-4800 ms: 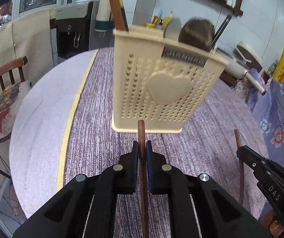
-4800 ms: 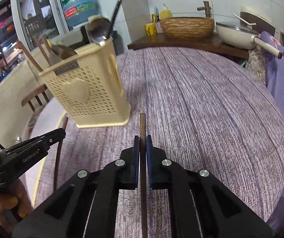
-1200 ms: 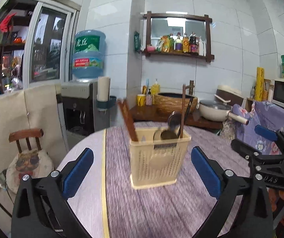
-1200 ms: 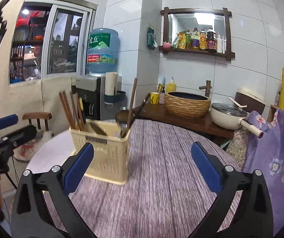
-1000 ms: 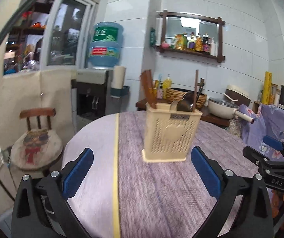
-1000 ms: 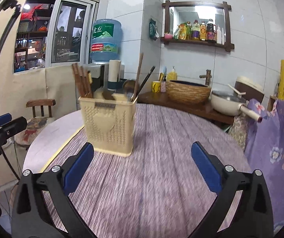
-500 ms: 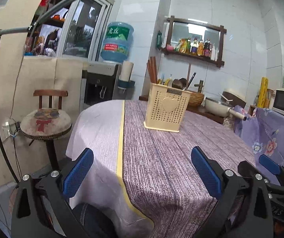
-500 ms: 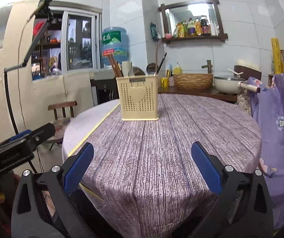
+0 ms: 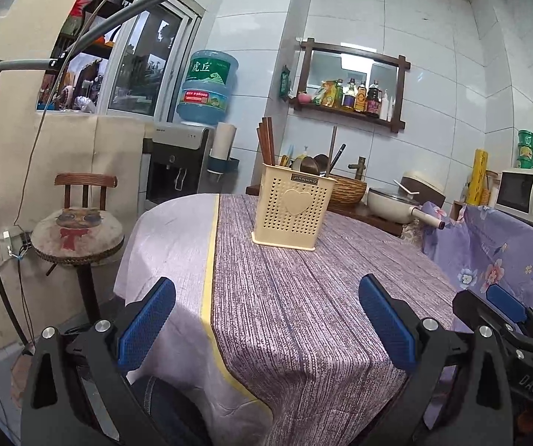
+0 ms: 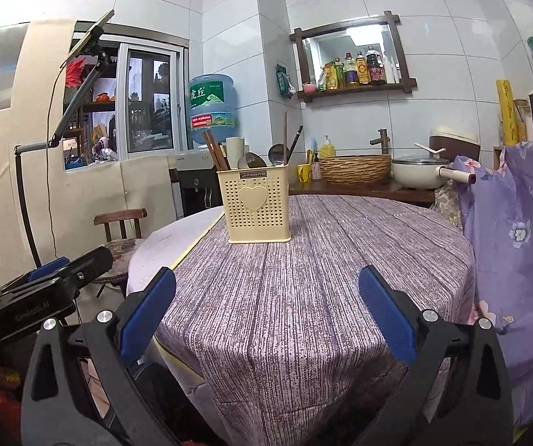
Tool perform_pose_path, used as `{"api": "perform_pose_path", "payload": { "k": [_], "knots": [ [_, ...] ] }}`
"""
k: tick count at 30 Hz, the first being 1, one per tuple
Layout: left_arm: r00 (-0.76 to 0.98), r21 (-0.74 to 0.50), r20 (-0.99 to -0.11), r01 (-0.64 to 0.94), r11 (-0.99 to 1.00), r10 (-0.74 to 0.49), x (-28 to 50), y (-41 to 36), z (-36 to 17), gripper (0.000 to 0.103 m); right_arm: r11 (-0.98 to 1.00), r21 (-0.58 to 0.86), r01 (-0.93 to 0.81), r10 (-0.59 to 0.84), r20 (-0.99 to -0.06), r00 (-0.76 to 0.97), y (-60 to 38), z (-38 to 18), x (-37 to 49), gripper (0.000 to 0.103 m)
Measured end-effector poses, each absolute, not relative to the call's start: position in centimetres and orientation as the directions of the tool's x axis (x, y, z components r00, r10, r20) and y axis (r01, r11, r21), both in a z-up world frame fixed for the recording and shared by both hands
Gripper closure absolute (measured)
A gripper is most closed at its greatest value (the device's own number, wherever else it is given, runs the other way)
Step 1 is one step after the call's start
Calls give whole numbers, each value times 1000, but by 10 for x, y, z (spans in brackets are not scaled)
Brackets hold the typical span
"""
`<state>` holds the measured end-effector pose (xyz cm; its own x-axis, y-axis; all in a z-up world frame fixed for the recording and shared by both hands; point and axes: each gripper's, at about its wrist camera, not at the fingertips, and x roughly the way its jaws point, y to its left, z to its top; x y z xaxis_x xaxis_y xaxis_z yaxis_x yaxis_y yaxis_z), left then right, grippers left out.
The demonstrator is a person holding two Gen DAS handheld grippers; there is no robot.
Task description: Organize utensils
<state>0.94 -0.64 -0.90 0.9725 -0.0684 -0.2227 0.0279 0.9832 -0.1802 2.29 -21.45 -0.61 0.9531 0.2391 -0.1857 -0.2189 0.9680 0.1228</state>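
A cream perforated utensil holder [image 9: 290, 210] [image 10: 254, 208] with a heart on its front stands upright on the purple-clothed round table [image 9: 303, 297] [image 10: 303, 278]. Brown chopsticks [image 9: 265, 141] [image 10: 215, 153] stick up from its left side, and spoons and ladles [image 9: 313, 163] [image 10: 251, 160] lean in its right side. My left gripper [image 9: 266, 319] is open and holds nothing, low over the table's near edge. My right gripper [image 10: 266, 308] is also open and holds nothing, well back from the holder. The other gripper shows at each frame's side.
A wooden chair [image 9: 78, 223] with a cushion stands left of the table. A water dispenser [image 9: 184, 163] is behind. A counter at the back holds a wicker basket [image 10: 355, 169] and a pan [image 10: 422, 174]. Purple floral cloth [image 10: 519, 230] covers furniture on the right.
Both grippers held chopsticks near the holder, then opened without them. They have since drawn back and down from the table, and the holder now looks farther away.
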Motion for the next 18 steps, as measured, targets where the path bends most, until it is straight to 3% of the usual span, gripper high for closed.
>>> {"api": "perform_pose_path", "payload": {
  "k": [18],
  "knots": [
    [974,-187,-221,16,982,-58,6,-2,-9,5,966,121,-227,247,-187,951,-216,-7,24,6]
  ]
}}
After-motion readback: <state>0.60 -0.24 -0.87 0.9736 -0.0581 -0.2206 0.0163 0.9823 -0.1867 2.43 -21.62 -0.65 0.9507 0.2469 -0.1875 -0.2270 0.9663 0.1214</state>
